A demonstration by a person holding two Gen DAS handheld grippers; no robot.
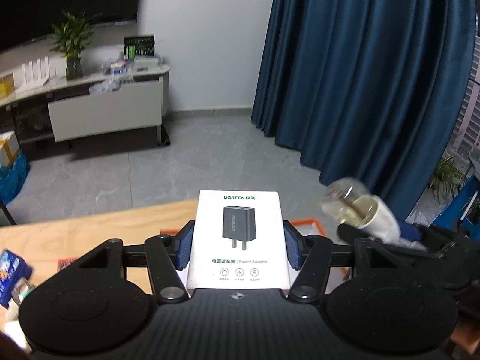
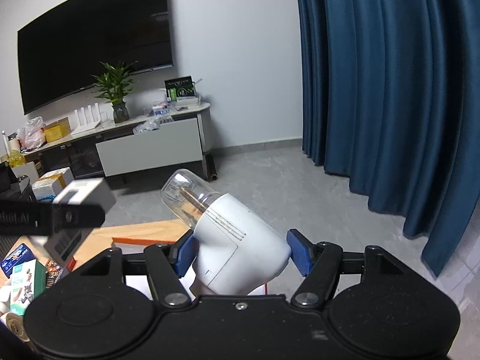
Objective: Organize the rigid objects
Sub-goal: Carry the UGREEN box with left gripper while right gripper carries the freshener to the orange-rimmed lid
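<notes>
Left gripper [image 1: 238, 244] closed on white UGREEN power adapter box [image 1: 238, 237], blue pads pressing both long sides; box front shows dark plug picture, held above wooden table [image 1: 90, 234]. Right gripper [image 2: 240, 253] clamped around white device with clear domed cap [image 2: 237, 240], tilted up-left, thin rod visible inside cap. Orange-rimmed tray [image 2: 141, 241] on table just beyond. Farther: grey floor, TV cabinet [image 2: 150, 147], blue curtain [image 2: 390, 90].

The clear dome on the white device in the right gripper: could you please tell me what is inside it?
Inside the clear dome of the white device, a thin brownish rod runs lengthwise. Its base is hidden within the white body, and the glare prevents finer detail.
</notes>
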